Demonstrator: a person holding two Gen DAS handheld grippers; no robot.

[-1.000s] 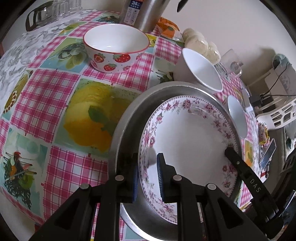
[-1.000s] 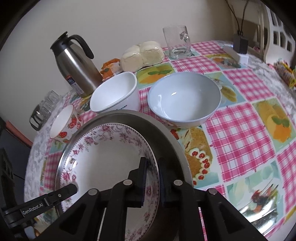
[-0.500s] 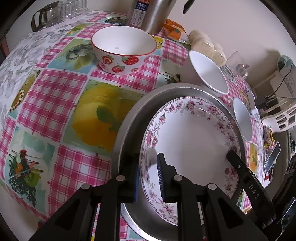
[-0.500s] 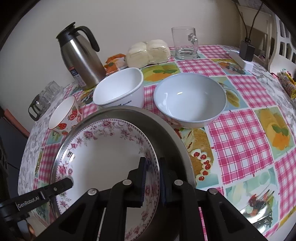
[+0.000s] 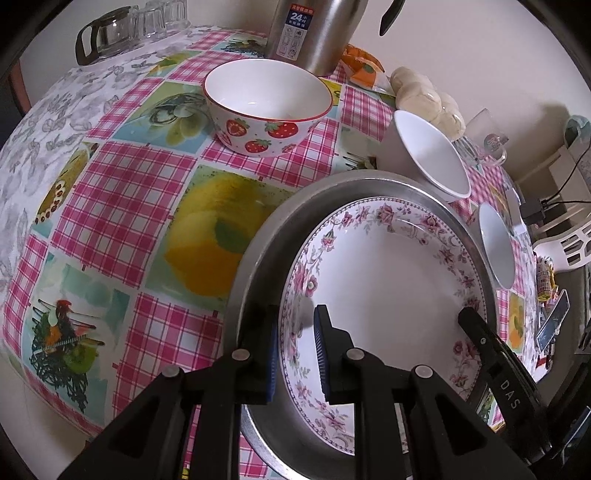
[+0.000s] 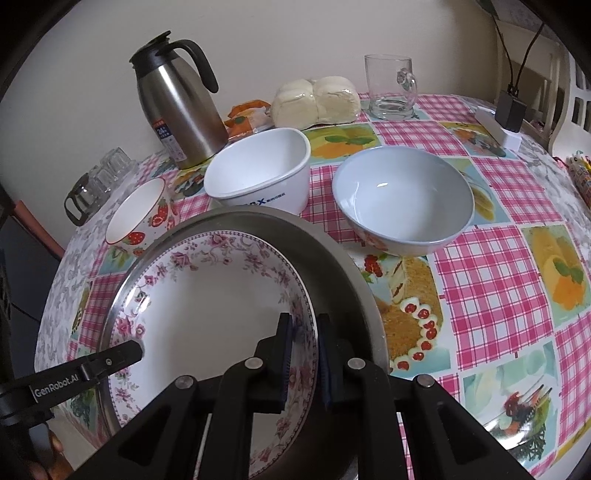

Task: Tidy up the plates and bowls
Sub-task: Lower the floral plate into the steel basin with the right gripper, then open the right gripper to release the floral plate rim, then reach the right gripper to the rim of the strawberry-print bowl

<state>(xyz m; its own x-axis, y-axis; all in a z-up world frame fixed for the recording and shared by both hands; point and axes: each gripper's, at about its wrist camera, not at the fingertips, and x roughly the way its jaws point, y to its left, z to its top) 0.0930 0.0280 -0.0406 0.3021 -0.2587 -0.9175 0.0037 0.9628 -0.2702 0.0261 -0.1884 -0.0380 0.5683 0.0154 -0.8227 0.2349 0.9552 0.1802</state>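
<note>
A white plate with a pink floral rim (image 5: pixel 388 280) (image 6: pixel 207 306) lies inside a wider steel pan (image 5: pixel 258 266) (image 6: pixel 332 258) at the near edge of the table. My left gripper (image 5: pixel 297 354) is shut on the plate's left rim, one pad inside and one outside it. On the opposite rim, my right gripper (image 6: pixel 304 354) is shut the same way. Behind the pan stand a strawberry bowl (image 5: pixel 267 107) (image 6: pixel 136 218), a white squarish bowl (image 5: pixel 428 158) (image 6: pixel 258 173) and a pale blue bowl (image 6: pixel 402 199) (image 5: pixel 496 251). I cannot tell whether the plate touches the pan.
A steel thermos jug (image 6: pixel 177 99), wrapped buns (image 6: pixel 317 99) and a glass mug (image 6: pixel 389 88) line the wall side. A rack of small glasses (image 5: pixel 125 29) stands at the far left, and a charger block (image 6: pixel 509 114) at the far right. A checked oilcloth (image 6: pixel 491 266) covers the table.
Both views have tipped slightly, so the bowls sit a little lower in the picture. Both grips on the floral plate's rim look the same.
</note>
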